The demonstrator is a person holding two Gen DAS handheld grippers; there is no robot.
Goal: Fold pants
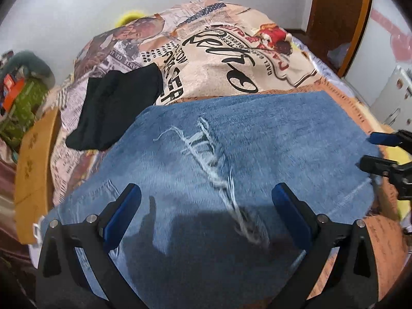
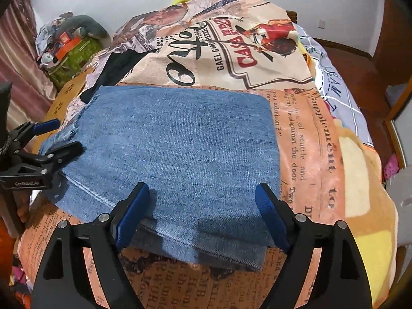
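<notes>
Blue jeans (image 1: 257,134) lie folded into a flat stack on the printed blanket (image 1: 219,59), with a frayed rip (image 1: 211,159) facing up. My left gripper (image 1: 206,190) hovers over the ripped part, jaws wide open and empty. In the right wrist view the jeans (image 2: 180,134) show a smooth folded panel. My right gripper (image 2: 202,188) stands open over the stack's near edge, its blue pads clear of the cloth. The right gripper (image 1: 370,150) also shows at the jeans' right edge, and the left gripper (image 2: 65,136) at their left edge, open.
A black folded garment (image 1: 116,105) lies on the blanket beyond the jeans to the left. A wooden bed board (image 1: 33,167) runs along the left side. A pile of belongings (image 2: 72,46) sits by the wall, and a wooden door (image 1: 340,13) stands at the back right.
</notes>
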